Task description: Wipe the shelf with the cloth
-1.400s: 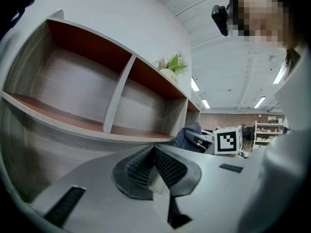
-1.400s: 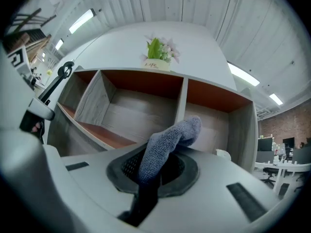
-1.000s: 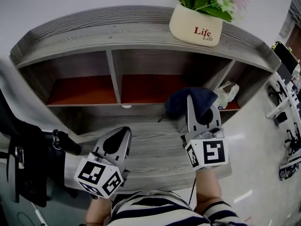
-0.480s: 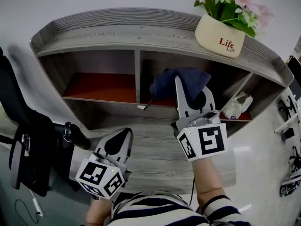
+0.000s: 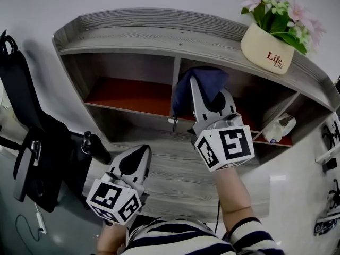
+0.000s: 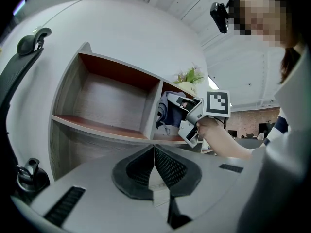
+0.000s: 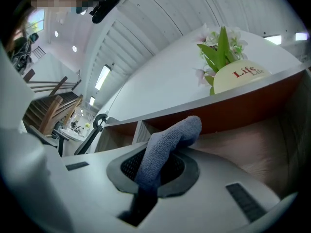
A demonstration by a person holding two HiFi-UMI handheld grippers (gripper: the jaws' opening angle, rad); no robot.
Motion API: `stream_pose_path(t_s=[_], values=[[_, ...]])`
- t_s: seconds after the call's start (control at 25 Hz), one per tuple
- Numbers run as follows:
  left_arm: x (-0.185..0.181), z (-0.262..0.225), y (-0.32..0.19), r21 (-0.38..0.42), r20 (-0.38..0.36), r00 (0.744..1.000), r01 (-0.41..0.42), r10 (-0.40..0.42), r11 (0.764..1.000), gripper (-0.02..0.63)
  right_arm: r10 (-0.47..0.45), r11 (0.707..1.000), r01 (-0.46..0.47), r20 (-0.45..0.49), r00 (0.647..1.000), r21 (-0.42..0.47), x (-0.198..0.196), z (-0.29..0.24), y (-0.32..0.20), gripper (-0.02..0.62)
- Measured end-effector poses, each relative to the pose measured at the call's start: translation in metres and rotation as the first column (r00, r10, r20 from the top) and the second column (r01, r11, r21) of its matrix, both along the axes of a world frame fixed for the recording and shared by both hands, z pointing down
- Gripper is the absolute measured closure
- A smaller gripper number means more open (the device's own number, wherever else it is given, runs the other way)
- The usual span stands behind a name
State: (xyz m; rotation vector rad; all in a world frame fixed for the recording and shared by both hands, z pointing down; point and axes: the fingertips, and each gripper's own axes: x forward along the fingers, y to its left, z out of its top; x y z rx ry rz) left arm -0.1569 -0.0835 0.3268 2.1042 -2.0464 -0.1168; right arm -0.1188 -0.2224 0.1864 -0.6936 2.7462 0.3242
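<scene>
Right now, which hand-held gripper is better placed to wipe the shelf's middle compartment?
Right. The right hand-held gripper is shut on the cloth at that compartment's opening; the left hand-held gripper is shut, empty, low in front of the shelf.

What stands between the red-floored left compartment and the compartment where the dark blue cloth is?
A vertical grey wooden divider separates them, as the head view shows; the dark blue cloth is close to its right side.

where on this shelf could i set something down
Left cubby, between end wall and divider, is bare; so is the top board left of the pot. Middle cubby is crowded by the right gripper and cloth.
</scene>
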Motion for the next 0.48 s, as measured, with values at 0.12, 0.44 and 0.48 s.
stream_pose_path(t_s=[0.12, 0.44, 0.48], values=[[-0.002, 0.0, 0.002, 0.001, -0.003, 1.0, 0.01, -0.01, 1.0, 0.589, 0.005, 0.999, -0.004, -0.036, 0.999, 0.034, -0.009, 0.0, 0.0, 0.551], [-0.002, 0.001, 0.0, 0.002, -0.003, 1.0, 0.009, -0.009, 1.0, 0.589, 0.065, 0.993, -0.053, -0.115, 0.991, 0.105, -0.022, 0.001, -0.009, 0.551], [-0.001, 0.001, 0.0, 0.002, -0.004, 1.0, 0.006, -0.006, 1.0, 0.589, 0.073, 0.992, -0.059, -0.127, 0.989, 0.111, -0.024, 0.002, -0.011, 0.551]])
